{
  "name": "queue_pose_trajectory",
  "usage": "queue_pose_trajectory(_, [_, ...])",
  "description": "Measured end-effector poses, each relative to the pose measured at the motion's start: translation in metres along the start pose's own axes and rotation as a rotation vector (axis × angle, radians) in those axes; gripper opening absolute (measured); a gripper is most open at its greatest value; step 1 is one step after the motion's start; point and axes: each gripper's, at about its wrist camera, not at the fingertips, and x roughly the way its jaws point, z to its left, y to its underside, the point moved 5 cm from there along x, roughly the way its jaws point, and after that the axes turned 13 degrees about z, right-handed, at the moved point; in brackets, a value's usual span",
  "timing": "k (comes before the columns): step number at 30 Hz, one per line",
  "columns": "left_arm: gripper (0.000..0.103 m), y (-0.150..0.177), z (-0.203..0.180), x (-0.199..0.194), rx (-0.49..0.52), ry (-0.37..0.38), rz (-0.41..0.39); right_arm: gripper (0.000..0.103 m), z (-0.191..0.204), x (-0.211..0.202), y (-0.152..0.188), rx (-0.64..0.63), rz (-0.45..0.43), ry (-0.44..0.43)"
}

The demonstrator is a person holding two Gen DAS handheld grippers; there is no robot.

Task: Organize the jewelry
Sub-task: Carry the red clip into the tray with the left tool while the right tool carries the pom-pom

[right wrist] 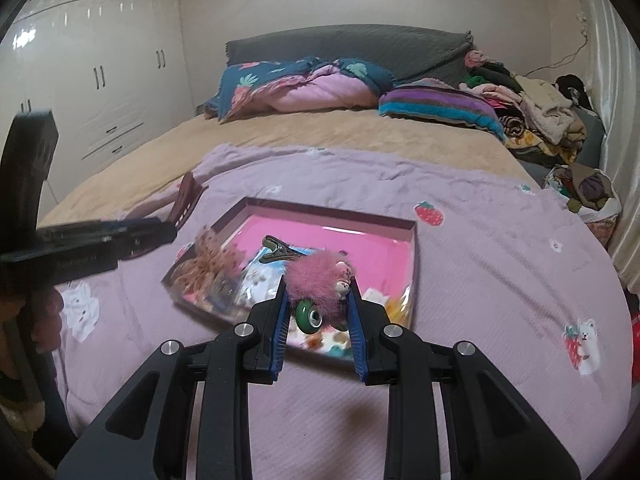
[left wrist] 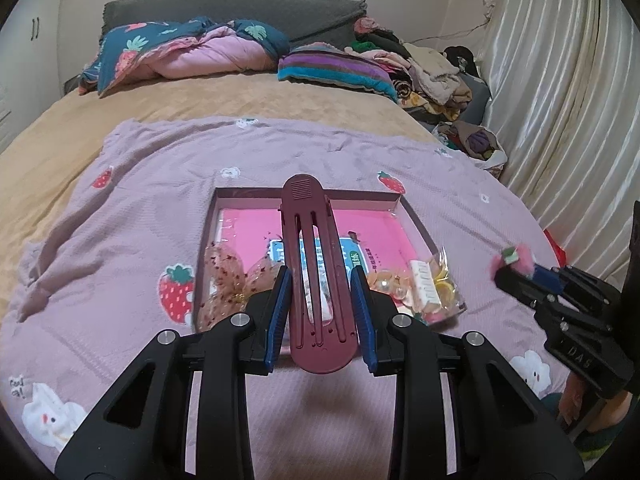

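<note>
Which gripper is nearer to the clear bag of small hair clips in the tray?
Left. The left gripper, holding the maroon hair clip, sits just beside the bag. The right gripper, gripping a pink fuzzy clip, hovers off the tray's side.

Folded quilt (left wrist: 188, 54), striped blanket (left wrist: 336, 68), wardrobe (right wrist: 100, 76)

Left gripper (left wrist: 322, 304) clamping maroon hair clip (left wrist: 318, 276), pink tray (left wrist: 240, 216) beyond

the maroon hair clip (left wrist: 318, 276) hides the middle of the tray (left wrist: 416, 220) and its printed label, text too small to read. clear bag (left wrist: 434, 288) contents blur together. in right wrist view, fluffy pink clip (right wrist: 320, 280) covers tray's (right wrist: 332, 216) near corner; left gripper (right wrist: 168, 229) blurred, cut off by left edge.
</note>
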Motion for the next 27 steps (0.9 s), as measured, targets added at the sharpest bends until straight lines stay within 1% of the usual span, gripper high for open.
queue_pose_trajectory(8, [0.022, -0.017, -0.004, 0.023, 0.004, -0.004, 0.021, 0.025, -0.02, 0.01, -0.021, 0.024, -0.029, 0.015])
queue_pose_trajectory(15, [0.022, -0.031, -0.004, 0.049, 0.014, -0.023, 0.05, 0.025, -0.029, 0.029, -0.034, 0.032, -0.036, 0.0])
queue_pose_trajectory(18, [0.022, -0.037, -0.001, 0.06, 0.009, -0.031, 0.064, 0.025, -0.029, 0.041, -0.032, 0.026, -0.012, -0.007])
queue_pose_trajectory(22, [0.022, -0.041, 0.002, 0.077, 0.003, -0.038, 0.086, 0.025, -0.026, 0.066, -0.022, 0.011, 0.052, -0.014])
queue_pose_trajectory(27, [0.023, -0.036, 0.008, 0.102, -0.012, -0.045, 0.133, 0.025, -0.016, 0.092, -0.009, -0.01, 0.117, -0.026])
